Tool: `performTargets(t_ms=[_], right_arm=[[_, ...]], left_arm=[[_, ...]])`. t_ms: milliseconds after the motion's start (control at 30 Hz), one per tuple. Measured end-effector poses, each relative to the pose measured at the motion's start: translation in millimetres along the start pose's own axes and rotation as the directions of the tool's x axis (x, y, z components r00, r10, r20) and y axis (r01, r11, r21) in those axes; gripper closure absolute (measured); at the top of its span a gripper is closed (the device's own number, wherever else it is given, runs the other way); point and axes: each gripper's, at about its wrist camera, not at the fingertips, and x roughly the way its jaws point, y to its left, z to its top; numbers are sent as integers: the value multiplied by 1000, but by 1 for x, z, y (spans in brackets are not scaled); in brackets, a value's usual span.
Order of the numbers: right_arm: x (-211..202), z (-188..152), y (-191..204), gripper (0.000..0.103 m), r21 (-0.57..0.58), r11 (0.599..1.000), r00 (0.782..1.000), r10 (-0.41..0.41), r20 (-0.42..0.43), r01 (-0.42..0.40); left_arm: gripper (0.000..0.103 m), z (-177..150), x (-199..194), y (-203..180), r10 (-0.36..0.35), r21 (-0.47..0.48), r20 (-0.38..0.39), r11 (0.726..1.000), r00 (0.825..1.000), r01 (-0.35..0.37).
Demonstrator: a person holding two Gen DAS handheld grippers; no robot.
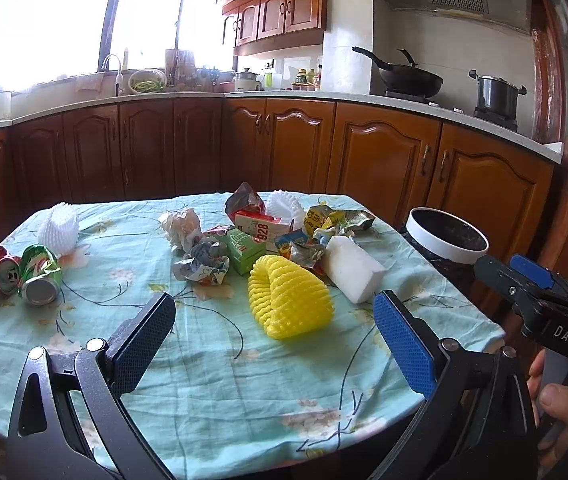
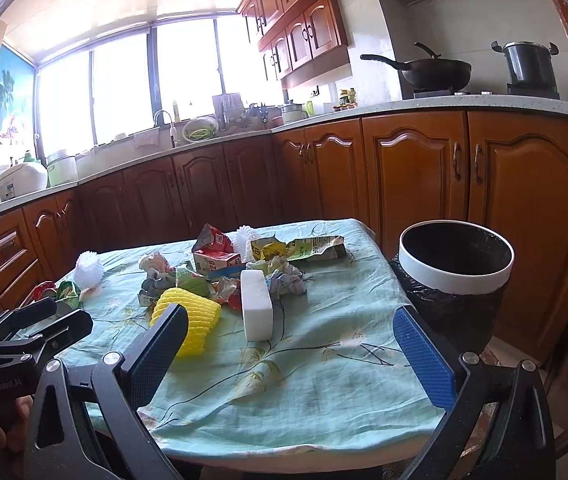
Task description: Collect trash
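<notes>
**Two grippers wide apart over a littered table**

Both held above the near edge of the floral tablecloth (image 1: 212, 364), empty. Left gripper (image 1: 274, 340): jaws spread wide, nothing between them, aimed at the yellow foam net (image 1: 289, 300). Right gripper (image 2: 291, 356): jaws likewise apart, gripping nothing. Trash heaped mid-table: white foam block (image 2: 257, 306) just beside the yellow net, crumpled wrappers (image 1: 200, 262), red-and-white carton (image 1: 258, 229), green carton (image 1: 244, 250). Crushed cans (image 1: 20, 274) and white foam net (image 1: 59, 229) off to the left. Bin (image 2: 455, 264), black-lined with white rim, standing off the table's right edge.
</notes>
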Motion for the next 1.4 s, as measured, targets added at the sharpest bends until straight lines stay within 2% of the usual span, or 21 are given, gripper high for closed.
performTargets(t_ms=[633, 1400], right_arm=[[2, -2, 2, 0, -5, 1000, 1000, 12, -15, -12], [18, -7, -7, 0, 26, 999, 997, 45, -65, -44]], left_arm=[[1, 0, 1, 3, 3, -3, 2, 1000, 1000, -3], [2, -5, 14, 2, 5, -8, -43, 1000, 999, -6]])
